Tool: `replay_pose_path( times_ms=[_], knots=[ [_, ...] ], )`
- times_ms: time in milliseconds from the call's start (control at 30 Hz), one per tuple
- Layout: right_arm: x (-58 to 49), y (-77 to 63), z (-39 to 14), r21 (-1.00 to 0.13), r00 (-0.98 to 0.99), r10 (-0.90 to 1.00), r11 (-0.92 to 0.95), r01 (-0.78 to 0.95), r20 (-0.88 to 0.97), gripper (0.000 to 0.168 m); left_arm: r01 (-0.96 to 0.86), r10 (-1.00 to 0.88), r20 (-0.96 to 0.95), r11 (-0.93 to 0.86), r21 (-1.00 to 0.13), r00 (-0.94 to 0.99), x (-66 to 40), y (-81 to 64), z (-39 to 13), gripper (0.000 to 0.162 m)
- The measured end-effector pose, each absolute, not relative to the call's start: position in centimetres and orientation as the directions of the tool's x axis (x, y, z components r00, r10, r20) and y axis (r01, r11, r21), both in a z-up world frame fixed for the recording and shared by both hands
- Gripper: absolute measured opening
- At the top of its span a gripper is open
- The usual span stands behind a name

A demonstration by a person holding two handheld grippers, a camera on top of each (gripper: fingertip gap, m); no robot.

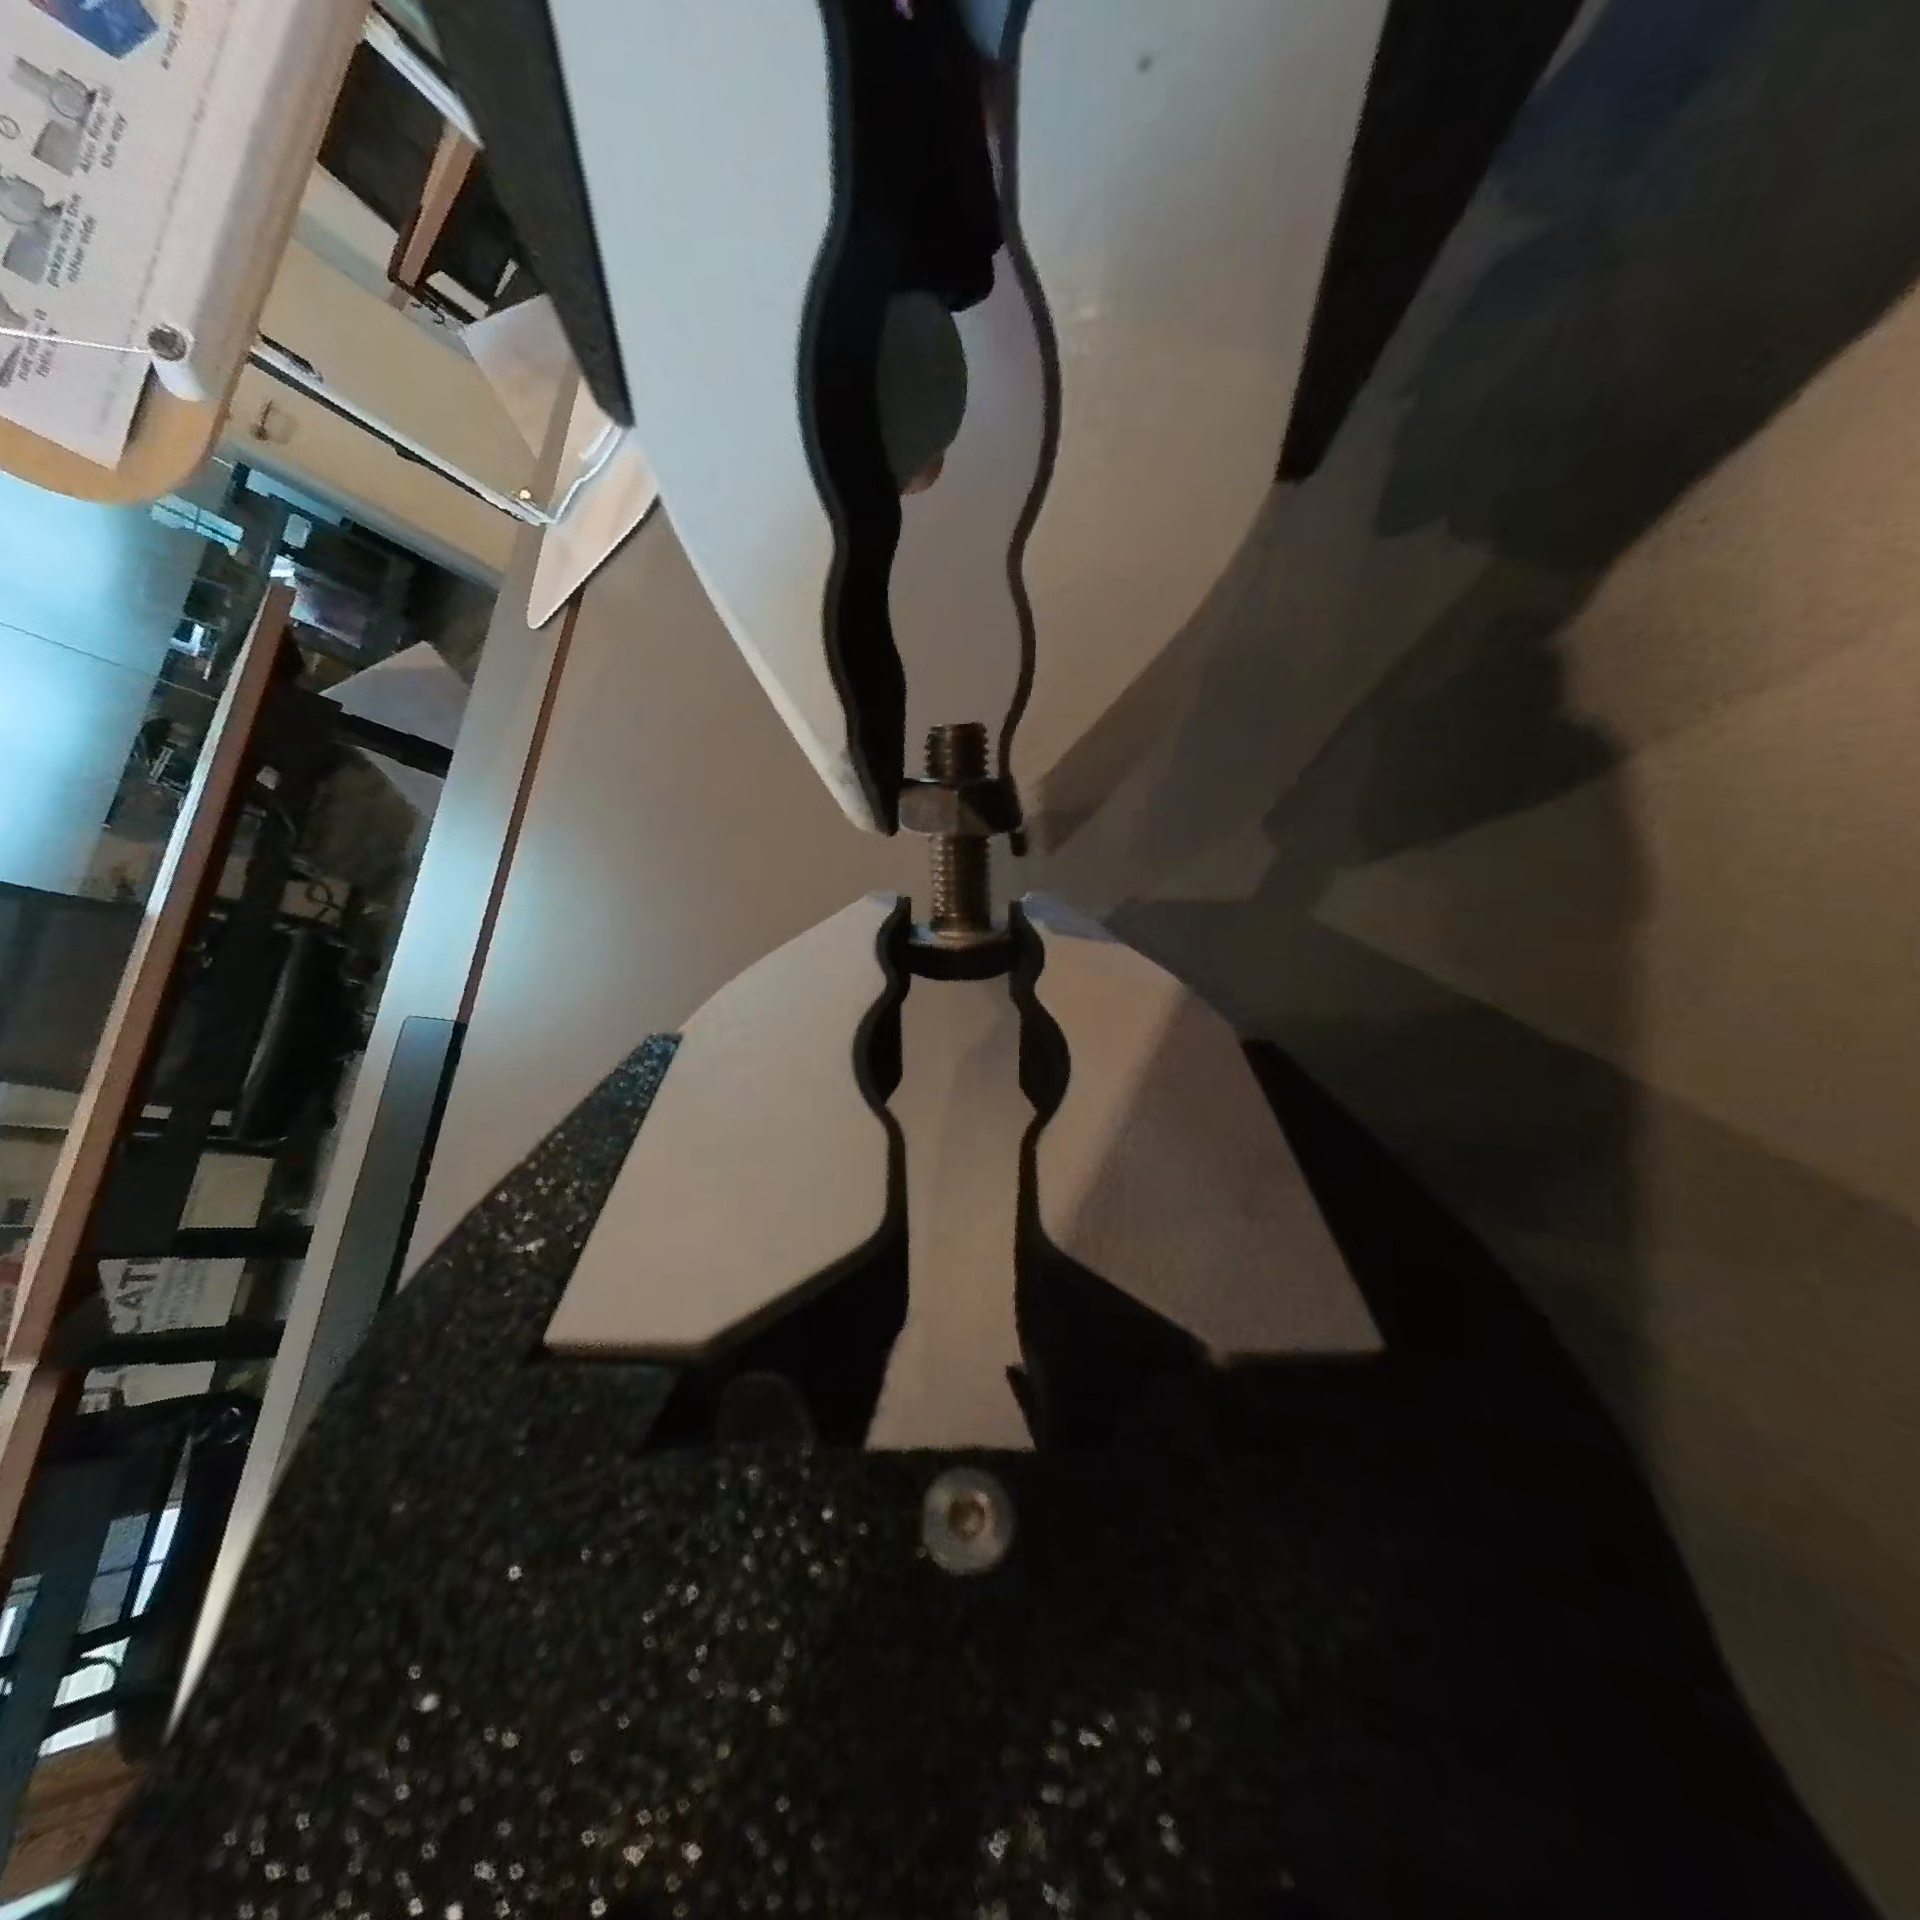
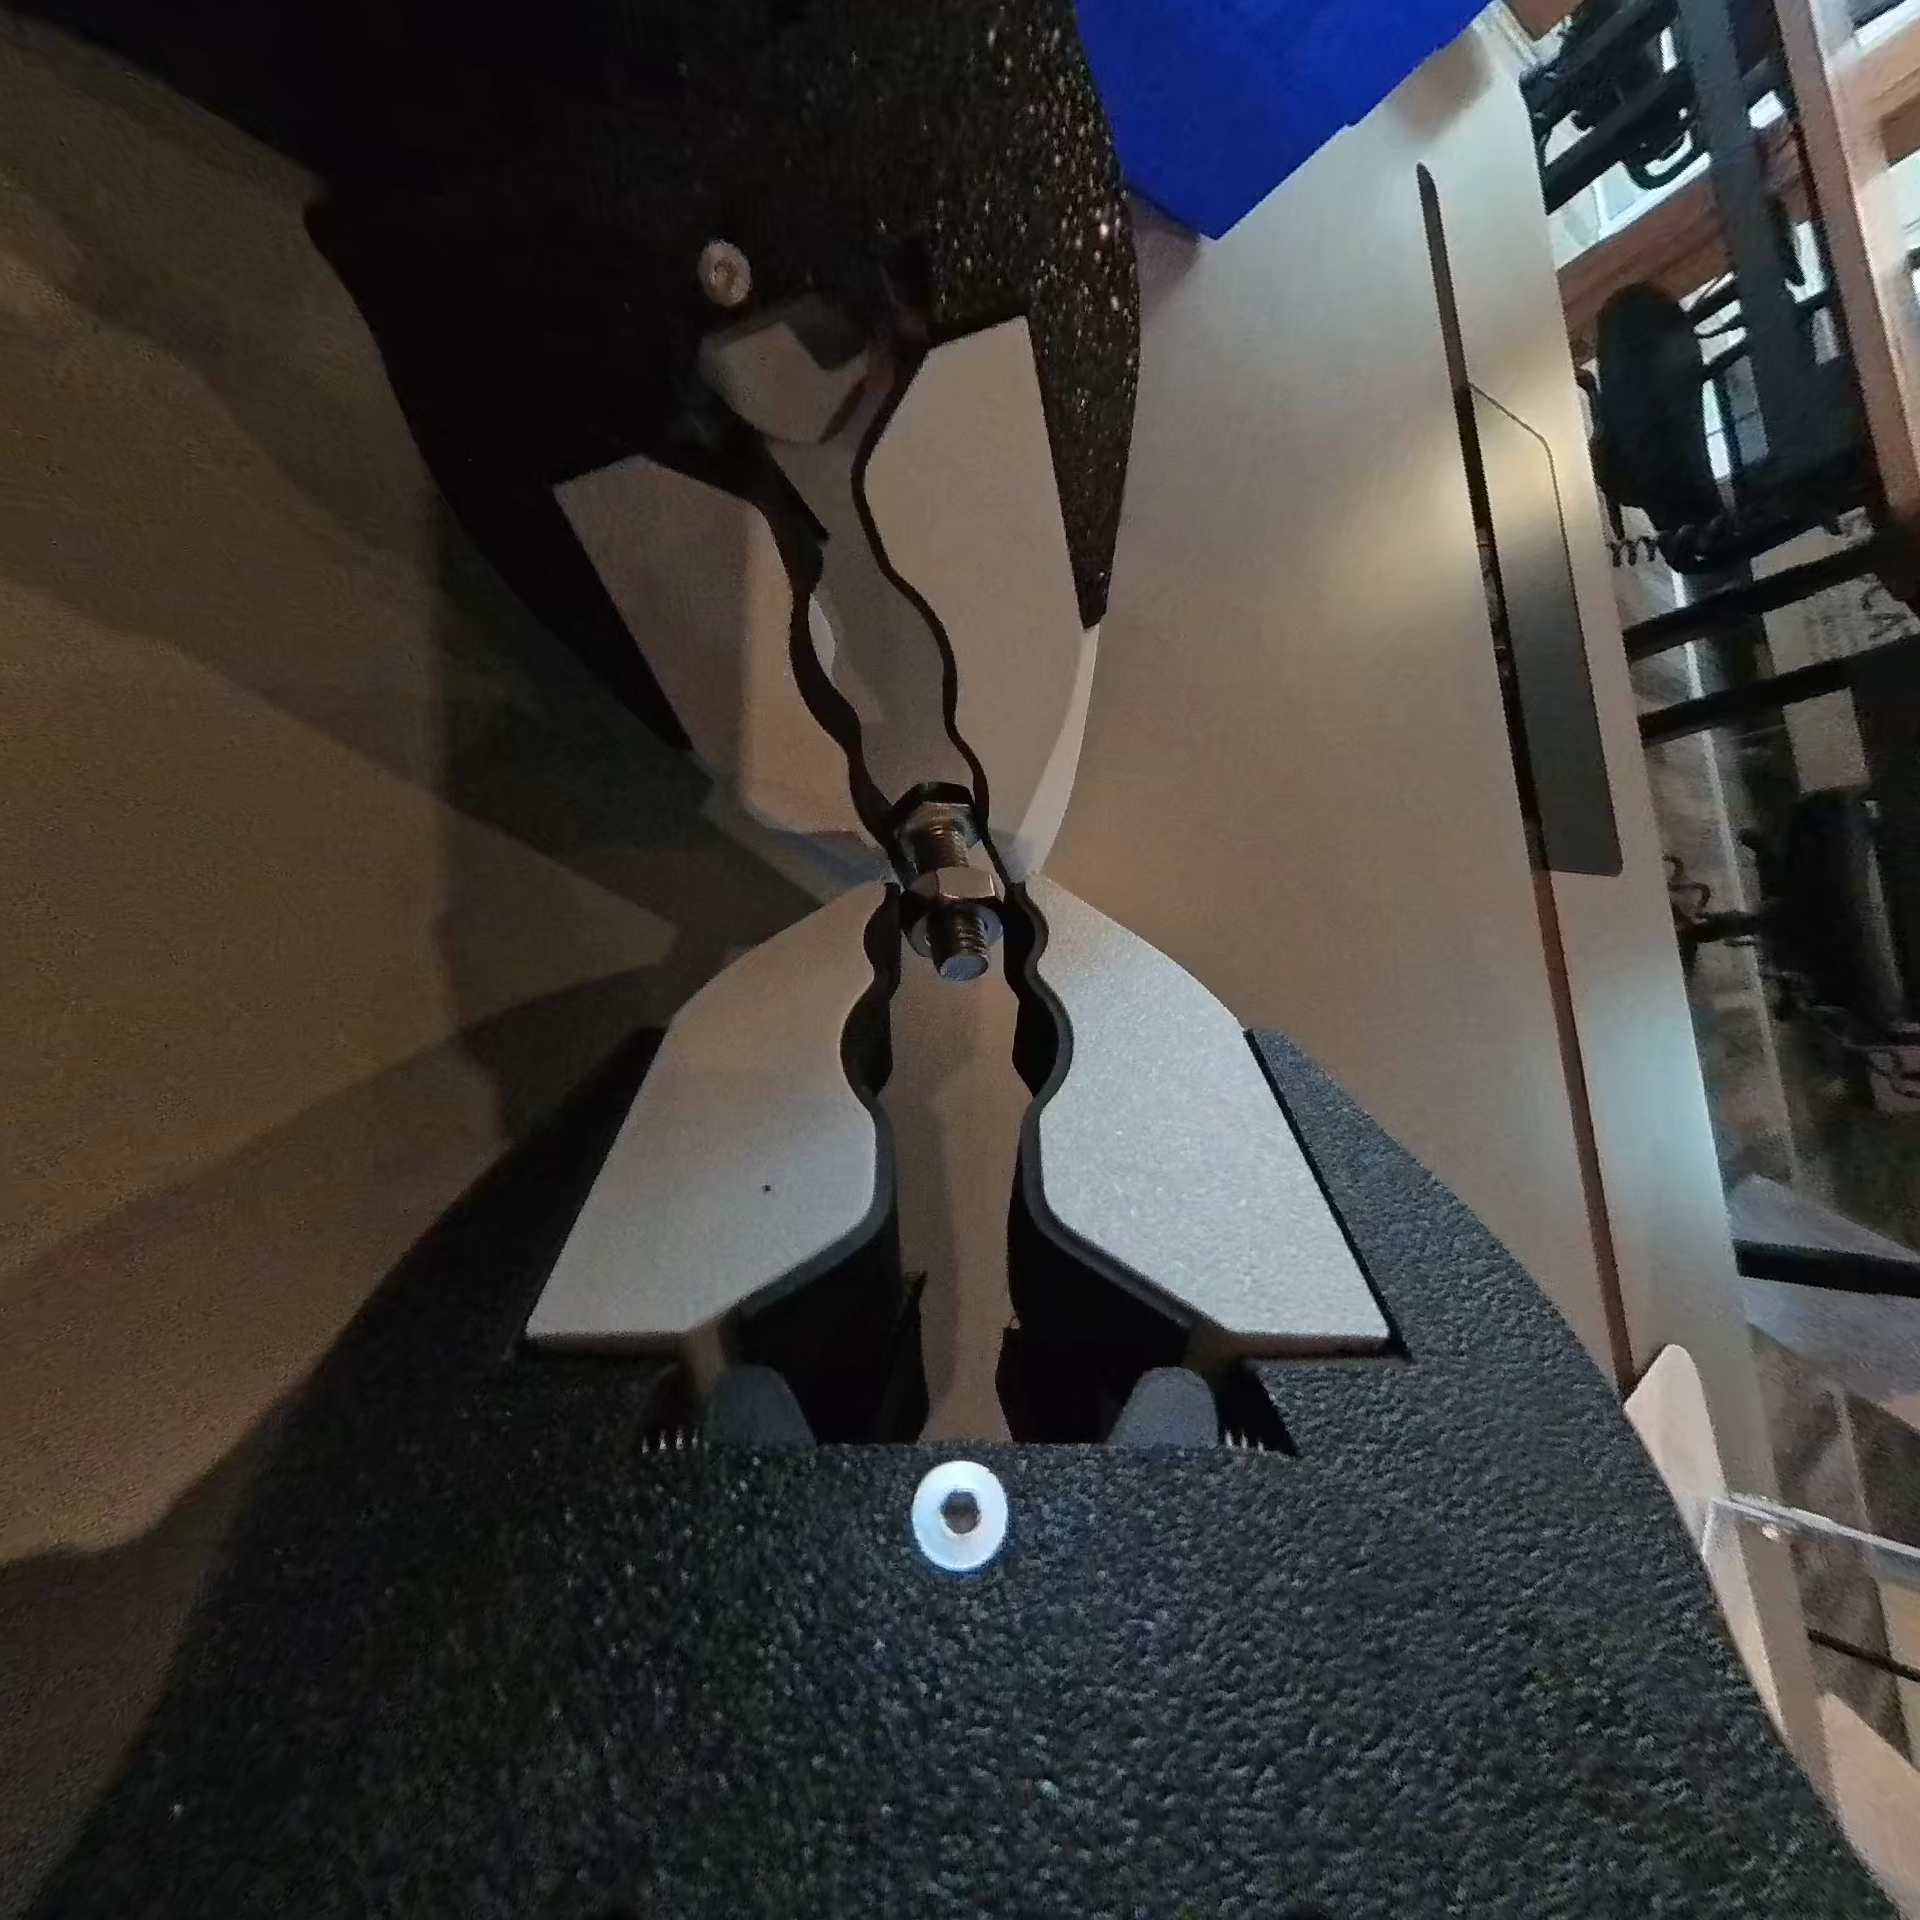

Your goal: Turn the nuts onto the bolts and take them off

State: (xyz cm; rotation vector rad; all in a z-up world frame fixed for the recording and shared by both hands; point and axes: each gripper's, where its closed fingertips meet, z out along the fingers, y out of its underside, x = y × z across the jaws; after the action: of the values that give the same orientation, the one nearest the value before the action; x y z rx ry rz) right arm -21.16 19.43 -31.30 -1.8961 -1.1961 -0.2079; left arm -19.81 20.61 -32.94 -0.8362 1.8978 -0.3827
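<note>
A steel bolt [image 1: 948,878] is held in the air between my two grippers, with a hex nut [image 1: 951,805] threaded partway along its shaft. My left gripper [image 1: 956,920] is shut on the bolt's head. My right gripper [image 1: 956,823] comes in from the opposite side, tip to tip, and is shut on the nut. In the right wrist view the right gripper [image 2: 951,896] clamps the nut [image 2: 951,886]. The bolt [image 2: 940,847] runs through the nut and its threaded end points back between my fingers. The left gripper [image 2: 935,805] holds the head beyond.
A white table [image 2: 1299,623] lies under the grippers. A blue box [image 2: 1247,94] stands on it. A dark flat strip [image 2: 1538,675] lies near the table edge. A clear plastic stand [image 2: 1766,1538] and dark shelving [image 2: 1766,312] are off to the side. Only a small space, under 4 cm, lies between the two pairs of fingers.
</note>
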Motion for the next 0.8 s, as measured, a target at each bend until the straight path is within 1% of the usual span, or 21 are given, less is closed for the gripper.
replay_pose_path(
  times_ms=[100, 167, 233, 267, 367, 600, 800],
  knots=[
    [-21.1, 19.3, -31.0, -0.608, 0.552, 0.656, -0.174, 0.775, 0.515, 0.019, -0.383, -0.705, -0.653, 0.704, -0.598, -0.277, -19.8, 20.5, -32.8, 0.017],
    [-20.9, 19.1, -31.0, -0.670, 0.609, 0.670, -0.220, 0.709, 0.424, 0.022, -0.376, -0.709, -0.643, 0.702, -0.605, -0.288, -19.9, 20.4, -32.8, 0.017],
    [-20.3, 18.9, -31.5, -0.704, 0.659, 0.682, -0.296, 0.645, 0.317, 0.033, -0.378, -0.703, -0.644, 0.708, -0.596, -0.302, -19.9, 20.4, -33.0, 0.017],
    [-20.2, 18.7, -31.8, -0.713, 0.671, 0.692, -0.327, 0.620, 0.266, 0.036, -0.381, -0.701, -0.641, 0.711, -0.592, -0.312, -19.9, 20.3, -33.2, 0.017],
    [-20.4, 18.1, -32.2, -0.745, 0.675, 0.722, -0.365, 0.558, 0.152, 0.037, -0.385, -0.715, -0.615, 0.698, -0.604, -0.333, -19.9, 20.0, -33.6, 0.017],
    [-20.8, 17.6, -33.0, -0.737, 0.666, 0.739, -0.394, 0.549, 0.101, 0.036, -0.419, -0.756, -0.547, 0.655, -0.629, -0.360, -19.9, 20.0, -34.3, 0.017],
    [-20.9, 17.9, -32.9, -0.738, 0.666, 0.734, -0.373, 0.562, 0.136, 0.036, -0.425, -0.765, -0.531, 0.644, -0.636, -0.364, -19.9, 19.9, -34.4, 0.017]
  ],
)
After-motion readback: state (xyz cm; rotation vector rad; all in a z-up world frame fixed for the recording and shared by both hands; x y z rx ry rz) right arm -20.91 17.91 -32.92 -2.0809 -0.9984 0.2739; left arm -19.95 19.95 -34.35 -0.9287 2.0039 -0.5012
